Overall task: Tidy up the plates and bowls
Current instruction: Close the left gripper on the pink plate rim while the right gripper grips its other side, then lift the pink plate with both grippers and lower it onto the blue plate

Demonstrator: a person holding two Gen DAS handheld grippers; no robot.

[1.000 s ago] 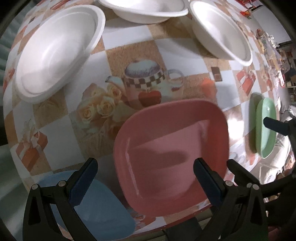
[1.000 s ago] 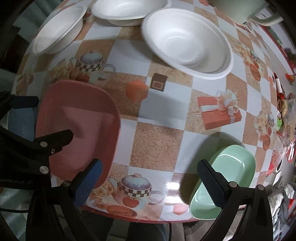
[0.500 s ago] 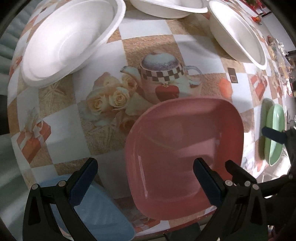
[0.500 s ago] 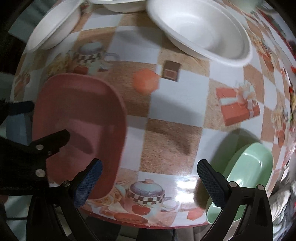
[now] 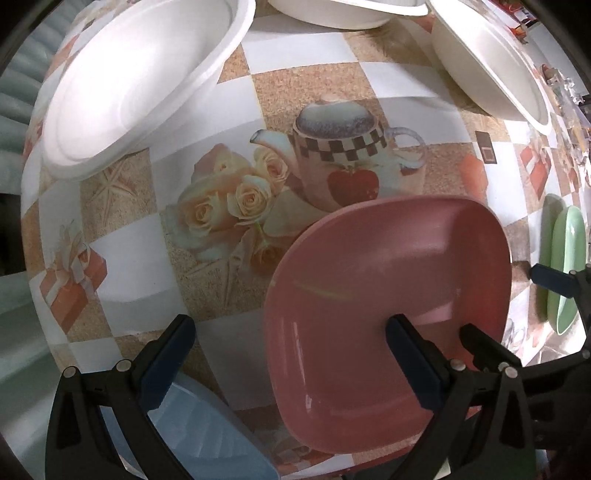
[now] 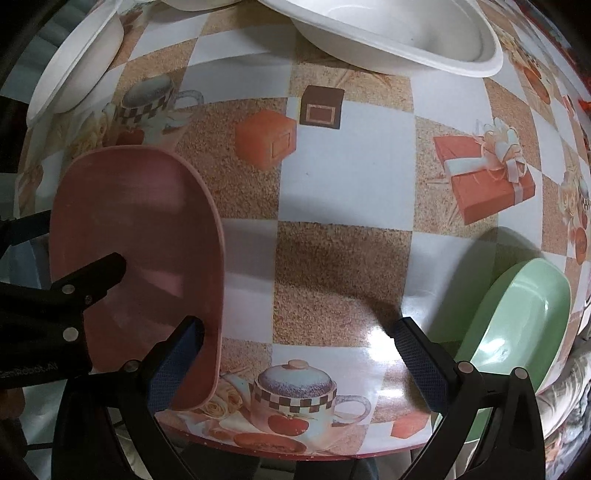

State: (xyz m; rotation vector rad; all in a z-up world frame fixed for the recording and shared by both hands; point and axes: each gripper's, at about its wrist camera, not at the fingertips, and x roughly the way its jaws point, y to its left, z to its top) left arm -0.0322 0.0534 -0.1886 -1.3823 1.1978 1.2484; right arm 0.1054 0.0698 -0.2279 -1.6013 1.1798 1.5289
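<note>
Fingers on both grippers stand spread wide with nothing between them: the left gripper point(image 5: 286, 354) hovers over the near edge of the tabletop point(image 5: 306, 44), its right finger point(image 5: 413, 358) over the pink plate point(image 5: 388, 317), its left finger point(image 5: 166, 362) above the blue plate point(image 5: 207, 439); the right gripper point(image 6: 295, 354) hangs over bare cloth between the pink plate point(image 6: 147, 236) and the green plate point(image 6: 517, 325). That pink plate is a squarish, round-cornered dish with a raised rim and a glossy inside, lying flat near the front edge of the tabletop. Only a pale, translucent corner of the blue plate shows, at the near left beside the pink one. Off to the right, well apart from the pink one, the green plate sits at the table's edge, the same rounded shape. Farther back lie three white bowls: a left bowl point(image 5: 140, 77), a middle bowl point(image 5: 343, 14) cut off by the frame, and a right bowl point(image 6: 399, 33). Covering the table is a glossy checked tablecloth point(image 6: 343, 184) of white and tan squares, printed with teapots, roses and orange gift boxes. Beyond the table the room is dark and blurred.
</note>
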